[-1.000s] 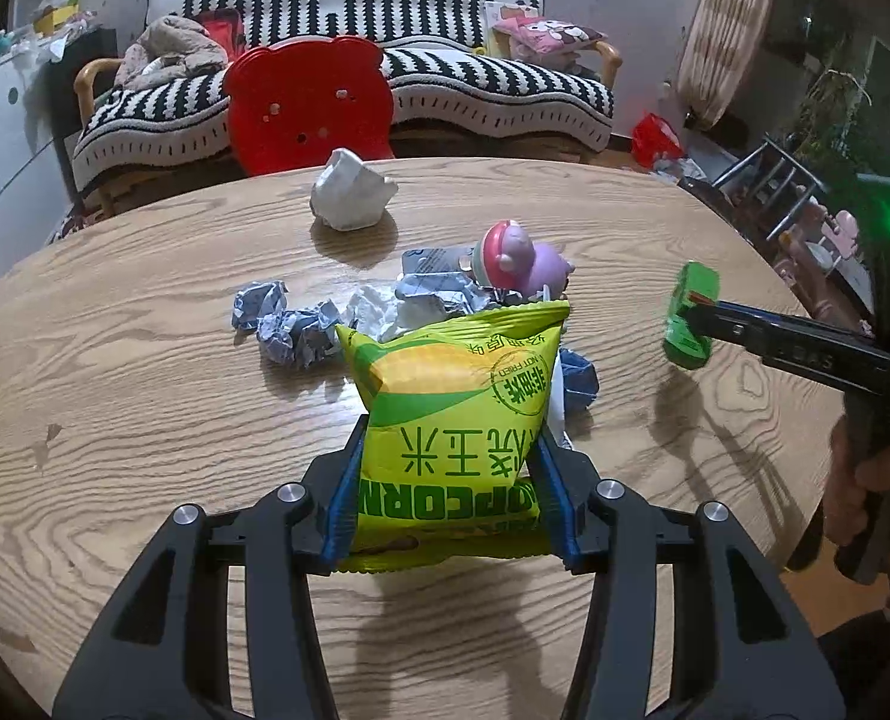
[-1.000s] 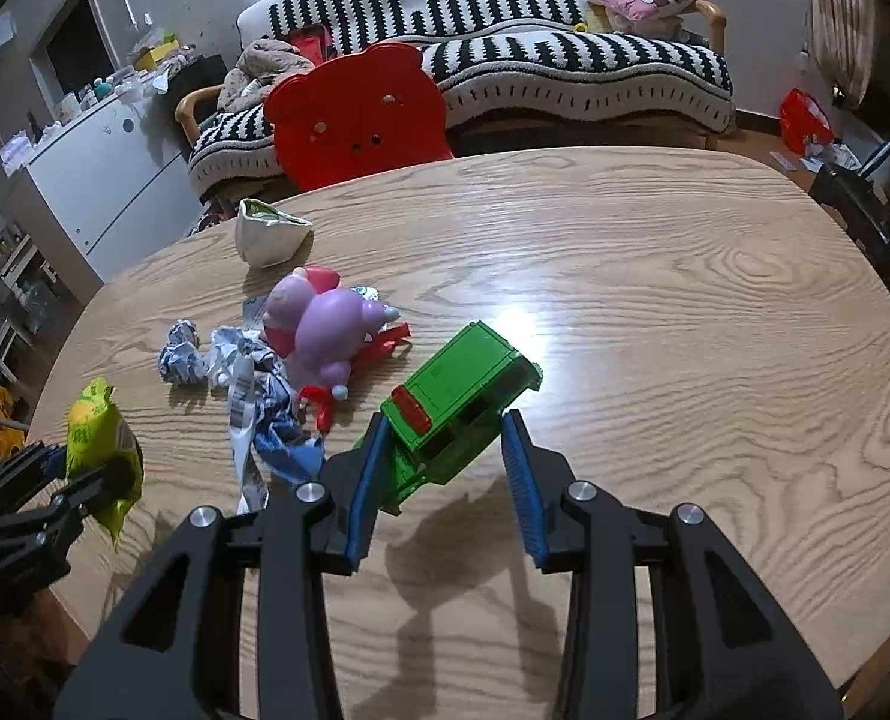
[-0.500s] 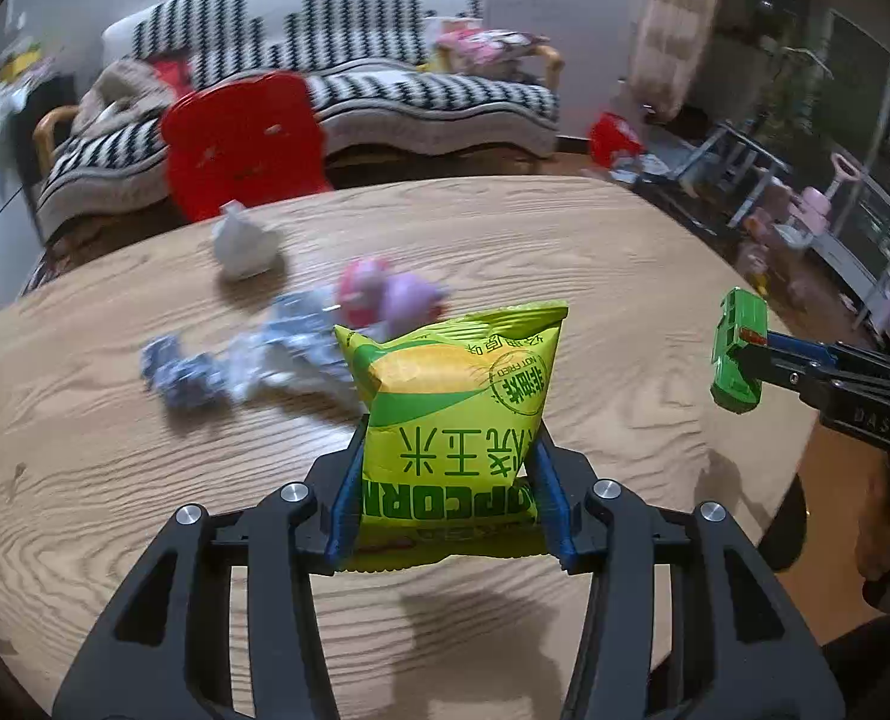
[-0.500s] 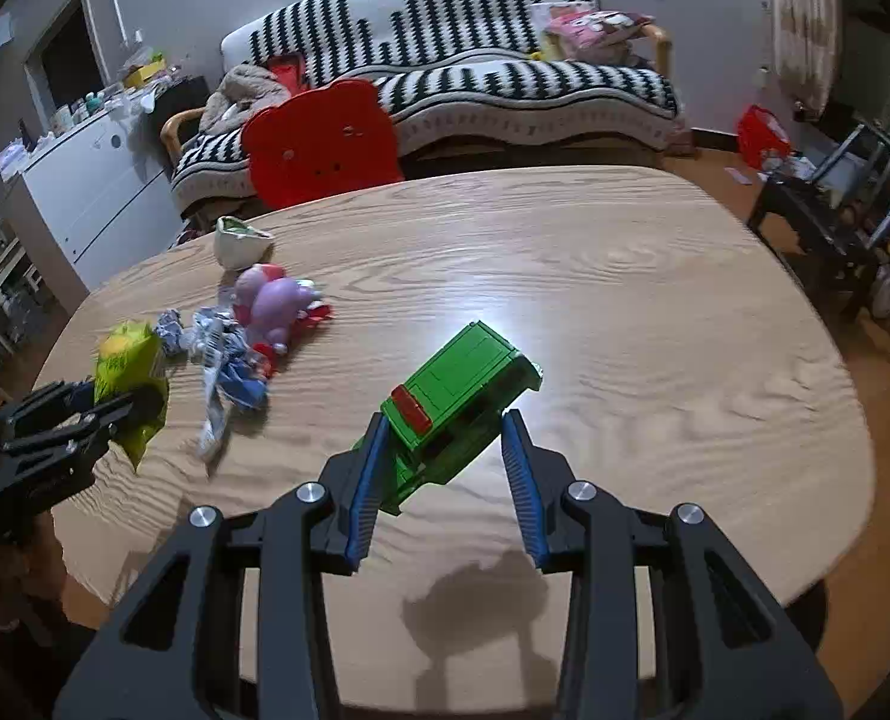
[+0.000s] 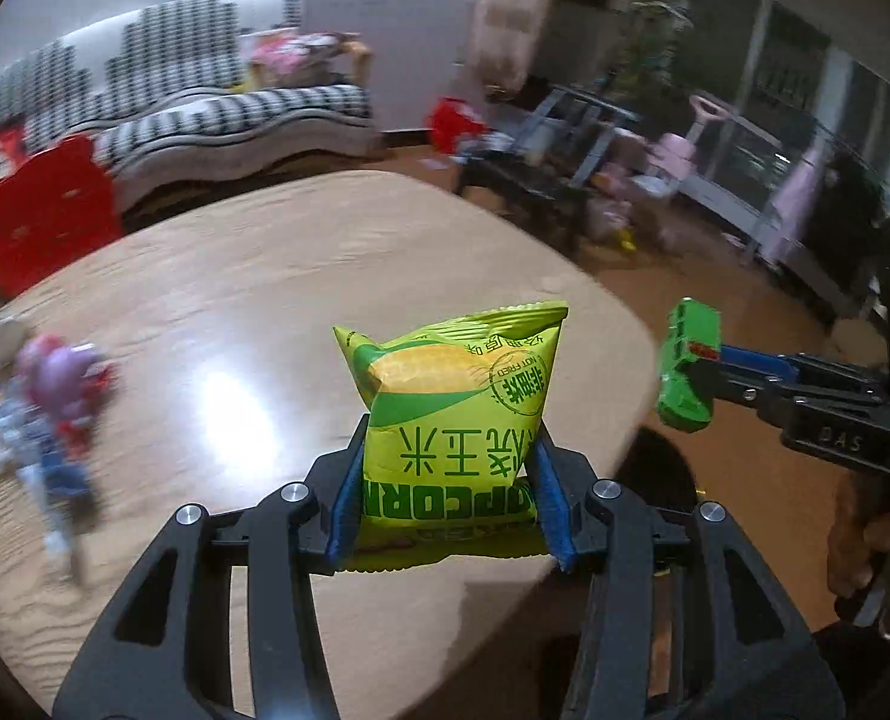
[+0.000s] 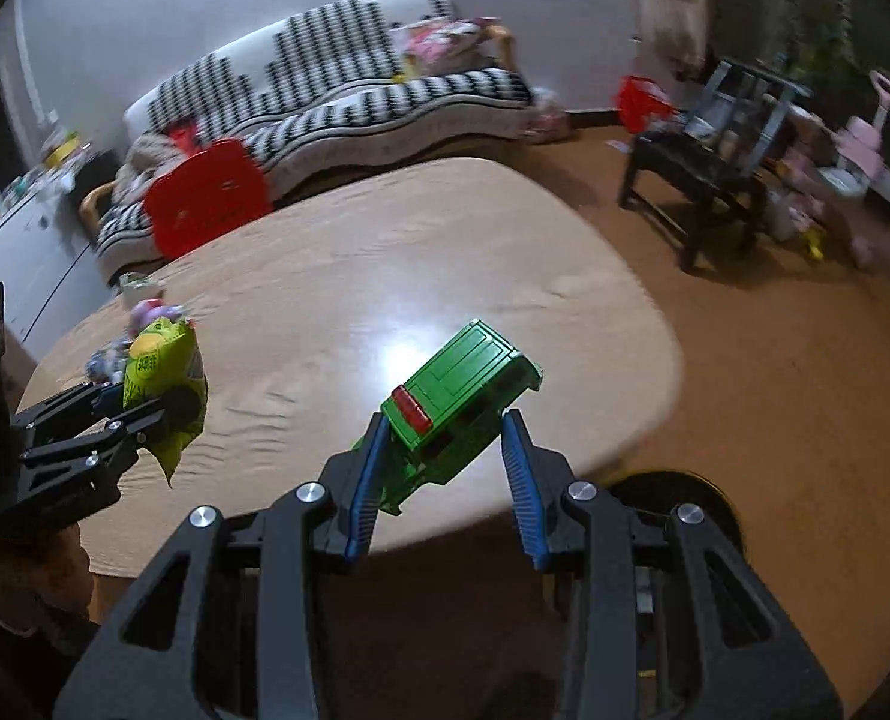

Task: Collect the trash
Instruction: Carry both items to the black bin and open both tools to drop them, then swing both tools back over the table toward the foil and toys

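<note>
A rounded wooden table (image 5: 265,276) lies below both grippers. The left gripper (image 5: 451,498) clamps an upright yellow-green popcorn bag (image 5: 454,414); the right gripper (image 6: 445,468) pinches a green toy car (image 6: 463,396). Crumpled wrappers (image 5: 43,468) remain far left, nearer the left hand.

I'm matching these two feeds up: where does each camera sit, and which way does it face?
Left wrist: on the left hand-held gripper, looking down over the popcorn bag it clamps; the right hand shows.
Right wrist: on the right hand-held gripper, looking down over the green toy car it clamps; the left hand shows.
Shared: wooden table, striped sofa, each other's gripper.
</note>
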A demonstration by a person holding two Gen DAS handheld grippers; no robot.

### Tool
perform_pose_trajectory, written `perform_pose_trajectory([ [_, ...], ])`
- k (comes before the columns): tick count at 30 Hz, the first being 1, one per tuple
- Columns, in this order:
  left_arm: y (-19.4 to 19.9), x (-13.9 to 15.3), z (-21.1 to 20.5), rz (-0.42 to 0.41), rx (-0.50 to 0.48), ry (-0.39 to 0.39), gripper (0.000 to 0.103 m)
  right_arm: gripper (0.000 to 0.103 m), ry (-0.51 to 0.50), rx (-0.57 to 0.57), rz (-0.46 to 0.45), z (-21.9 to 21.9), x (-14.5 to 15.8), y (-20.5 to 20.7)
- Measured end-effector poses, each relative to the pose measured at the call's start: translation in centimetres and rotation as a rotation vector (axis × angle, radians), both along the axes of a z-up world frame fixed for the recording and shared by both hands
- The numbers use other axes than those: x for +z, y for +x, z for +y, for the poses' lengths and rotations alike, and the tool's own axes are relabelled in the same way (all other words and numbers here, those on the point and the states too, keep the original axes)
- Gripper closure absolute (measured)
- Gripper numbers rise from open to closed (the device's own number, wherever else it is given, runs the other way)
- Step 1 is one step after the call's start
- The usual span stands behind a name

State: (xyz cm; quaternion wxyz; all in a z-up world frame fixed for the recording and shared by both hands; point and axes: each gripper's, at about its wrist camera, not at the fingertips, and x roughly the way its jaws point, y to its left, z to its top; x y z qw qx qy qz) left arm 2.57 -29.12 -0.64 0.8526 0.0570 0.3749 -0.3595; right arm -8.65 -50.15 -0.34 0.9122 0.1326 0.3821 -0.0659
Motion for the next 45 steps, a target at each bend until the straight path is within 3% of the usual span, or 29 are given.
perform_pose_trajectory([
  [9, -4.7, -3.5, -10.3, 0.060, -0.208, -0.003, 0.056, 0.065, 0.059, -0.163, 0.091, -8.1, -4.3, -5.8],
  [15, -7.7, -7.6, -15.4, 0.102, -0.321, 0.066, 0.056, 0.065, 0.113, -0.235, 0.206, -11.8, -8.1, -8.0],
  [23, -7.3, -11.9, -19.8, 0.170, -0.359, 0.135, 0.056, 0.064, 0.154, -0.274, 0.266, -14.0, -11.0, -8.6],
  [35, -5.7, -13.5, -21.9, 0.206, -0.365, 0.126, 0.055, 0.064, 0.177, -0.301, 0.257, -15.1, -11.2, -8.0],
  [36, -5.7, -13.6, -22.0, 0.205, -0.363, 0.124, 0.053, 0.061, 0.179, -0.306, 0.257, -15.3, -11.2, -8.0],
  [38, -5.5, -13.6, -22.1, 0.198, -0.363, 0.108, 0.042, 0.035, 0.179, -0.318, 0.239, -15.2, -10.8, -8.0],
  [39, -5.5, -13.5, -22.0, 0.193, -0.359, 0.096, 0.032, 0.031, 0.168, -0.324, 0.231, -15.2, -10.6, -8.1],
  [45, -6.2, -12.3, -20.9, 0.199, -0.357, 0.069, 0.021, 0.030, 0.155, -0.332, 0.199, -14.7, -9.1, -7.6],
])
